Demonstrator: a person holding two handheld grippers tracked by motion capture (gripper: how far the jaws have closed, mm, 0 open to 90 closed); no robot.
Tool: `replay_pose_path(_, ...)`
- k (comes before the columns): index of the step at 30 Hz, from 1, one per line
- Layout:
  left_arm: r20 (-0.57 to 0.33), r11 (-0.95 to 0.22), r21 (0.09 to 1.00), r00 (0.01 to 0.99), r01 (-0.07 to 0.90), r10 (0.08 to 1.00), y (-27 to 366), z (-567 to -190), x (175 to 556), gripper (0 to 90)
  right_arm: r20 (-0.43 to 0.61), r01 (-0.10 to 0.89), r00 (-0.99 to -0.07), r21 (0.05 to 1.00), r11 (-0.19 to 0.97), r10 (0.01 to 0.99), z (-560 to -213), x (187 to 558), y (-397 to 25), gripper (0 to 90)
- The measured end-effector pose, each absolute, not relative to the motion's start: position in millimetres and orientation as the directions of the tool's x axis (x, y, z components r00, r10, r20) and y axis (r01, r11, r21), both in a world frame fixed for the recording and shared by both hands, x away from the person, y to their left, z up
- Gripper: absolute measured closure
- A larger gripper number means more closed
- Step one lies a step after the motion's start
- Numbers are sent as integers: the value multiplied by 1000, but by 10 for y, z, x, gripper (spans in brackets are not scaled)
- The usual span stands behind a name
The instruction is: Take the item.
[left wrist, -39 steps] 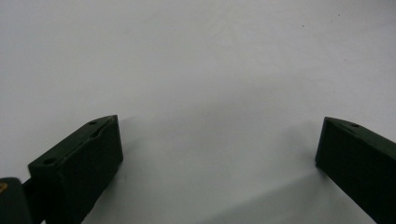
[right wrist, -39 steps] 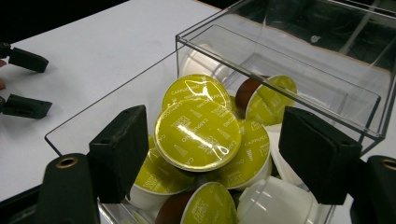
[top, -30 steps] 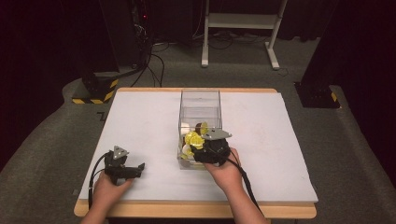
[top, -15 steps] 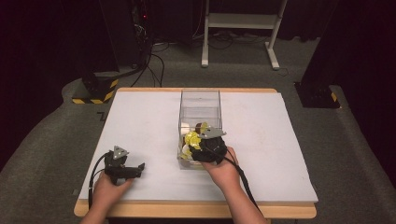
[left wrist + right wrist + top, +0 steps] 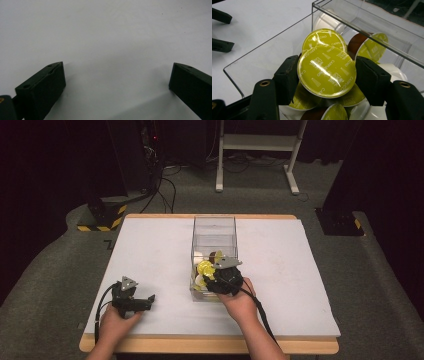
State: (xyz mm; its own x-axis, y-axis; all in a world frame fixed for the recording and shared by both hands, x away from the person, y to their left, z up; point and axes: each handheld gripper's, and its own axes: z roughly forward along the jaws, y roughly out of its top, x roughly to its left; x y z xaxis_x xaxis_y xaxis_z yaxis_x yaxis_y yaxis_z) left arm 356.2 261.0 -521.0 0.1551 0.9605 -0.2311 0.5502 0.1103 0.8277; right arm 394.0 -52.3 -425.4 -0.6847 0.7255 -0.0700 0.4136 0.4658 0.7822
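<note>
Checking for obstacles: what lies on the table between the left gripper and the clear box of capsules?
High view: bare white table separates left gripper from clear box.

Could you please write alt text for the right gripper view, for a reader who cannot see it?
The right hand-held gripper has its two black jaws closed on the sides of a yellow-lidded capsule printed "CAPPUCCINO", over a clear plastic box on a white table. More capsules, yellow-lidded and white, lie heaped in the box.
</note>
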Motion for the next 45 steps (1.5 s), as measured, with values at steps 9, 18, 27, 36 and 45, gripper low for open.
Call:
replay_pose_path(9,-232,111,828,155,550,960,2609,-5211,3562,8,-80,388,-680,805,450,729,-4218,3854,-569,380)
replay_pose_path(18,-233,114,828,154,549,960,2608,-5211,3563,8,-54,377,-676,831,408,735,-4218,3798,-617,380)
replay_pose_path(27,-231,111,828,155,550,960,2609,-5211,3562,8,-52,350,-676,855,383,735,-4166,3776,-659,380)
replay_pose_path(36,-232,111,828,155,549,960,2609,-5211,3562,8,-43,353,-676,858,374,735,-4170,3774,-681,380)
replay_pose_path(45,-230,110,828,156,549,961,2610,-5211,3561,9,-30,359,-672,861,361,740,-4164,3755,-734,380)
